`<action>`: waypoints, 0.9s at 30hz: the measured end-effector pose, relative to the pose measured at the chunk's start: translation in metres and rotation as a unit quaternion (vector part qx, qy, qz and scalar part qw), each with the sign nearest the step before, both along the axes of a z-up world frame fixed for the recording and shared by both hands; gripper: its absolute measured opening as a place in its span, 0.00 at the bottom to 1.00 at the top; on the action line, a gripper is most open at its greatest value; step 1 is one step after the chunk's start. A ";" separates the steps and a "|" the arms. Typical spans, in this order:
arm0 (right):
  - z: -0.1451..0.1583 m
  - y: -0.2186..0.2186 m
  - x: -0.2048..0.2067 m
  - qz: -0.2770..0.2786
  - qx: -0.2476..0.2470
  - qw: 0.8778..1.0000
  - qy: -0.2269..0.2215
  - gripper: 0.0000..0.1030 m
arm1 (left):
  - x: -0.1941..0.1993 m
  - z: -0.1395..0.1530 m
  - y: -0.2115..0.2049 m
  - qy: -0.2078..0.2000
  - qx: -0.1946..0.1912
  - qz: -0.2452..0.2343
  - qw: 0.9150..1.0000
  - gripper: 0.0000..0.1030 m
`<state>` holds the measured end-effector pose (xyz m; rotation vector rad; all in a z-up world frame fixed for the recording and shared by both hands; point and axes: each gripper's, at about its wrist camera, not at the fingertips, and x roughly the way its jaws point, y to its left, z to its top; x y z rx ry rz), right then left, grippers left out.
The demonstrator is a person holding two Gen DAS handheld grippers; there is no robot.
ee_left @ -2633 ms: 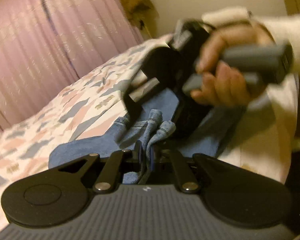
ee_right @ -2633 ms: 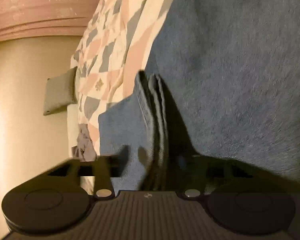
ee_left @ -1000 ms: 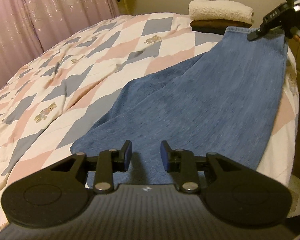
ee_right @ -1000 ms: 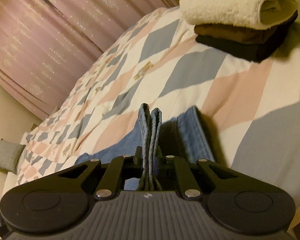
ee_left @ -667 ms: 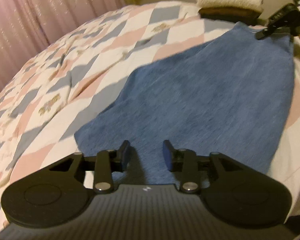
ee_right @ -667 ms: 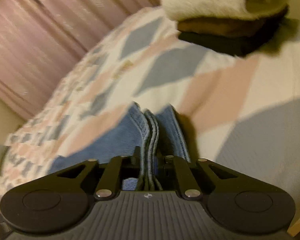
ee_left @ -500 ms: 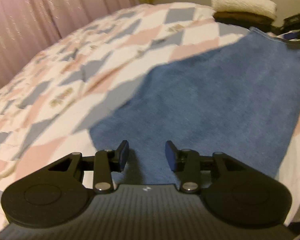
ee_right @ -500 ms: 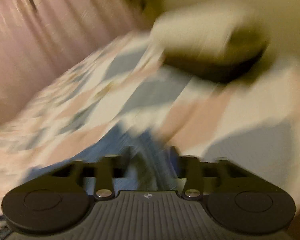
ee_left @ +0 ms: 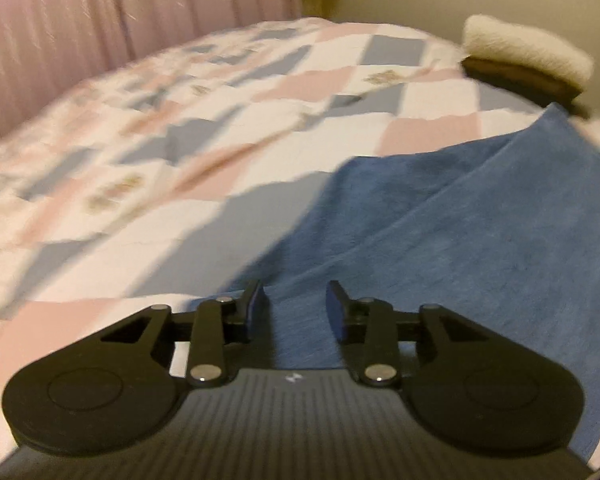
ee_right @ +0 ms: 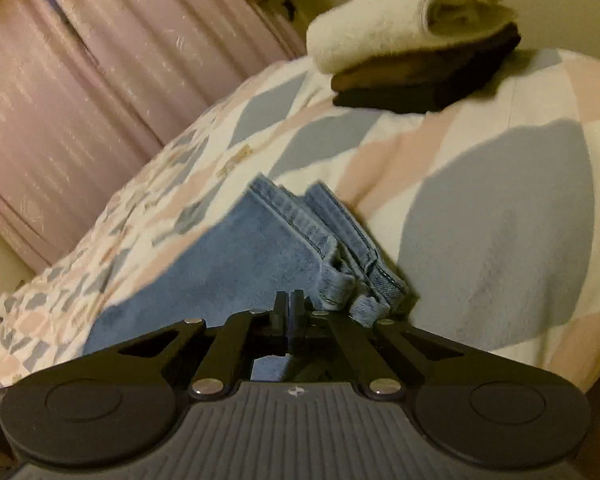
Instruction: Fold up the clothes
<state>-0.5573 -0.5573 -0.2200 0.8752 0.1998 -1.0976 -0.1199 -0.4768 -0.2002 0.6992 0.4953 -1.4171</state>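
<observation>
The left claw (ee_left: pixel 296 308) tilts down over the jeans (ee_left: pixel 480 240) on the bed (ee_left: pixel 180 140), released after narrowing slightly, denim beneath. The right claw (ee_right: pixel 287 312) has clenched empty, with the jeans' hems (ee_right: pixel 340 264) just ahead.

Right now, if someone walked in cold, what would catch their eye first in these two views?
The blue jeans spread flat across the checked quilt, filling the lower right of the left view. Next, the jeans' stacked hems, lying just ahead and right of the right tool, which has just shut with nothing between its pads. Behind them, a cream towel tops a dark folded pile near the bed's far edge.
</observation>
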 end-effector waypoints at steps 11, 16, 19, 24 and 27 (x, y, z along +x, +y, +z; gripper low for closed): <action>0.005 0.019 0.016 -0.020 -0.019 0.999 0.043 0.15 | -0.049 -0.001 0.094 0.032 0.045 -0.004 0.998 0.27; 0.037 0.043 -0.012 -0.057 -0.048 0.997 -0.017 0.38 | -0.051 0.025 0.116 0.035 0.008 0.011 0.999 0.30; 0.034 0.037 -0.045 -0.075 -0.015 0.996 -0.045 0.39 | -0.053 0.034 0.121 0.027 0.005 0.012 1.000 0.32; 0.005 0.017 -0.084 -0.068 0.083 0.980 -0.170 0.40 | -0.063 0.031 0.115 0.015 0.017 0.021 1.000 0.33; -0.002 0.007 -0.080 -0.062 0.092 0.982 -0.154 0.40 | -0.070 0.028 0.113 0.012 0.020 0.023 0.999 0.34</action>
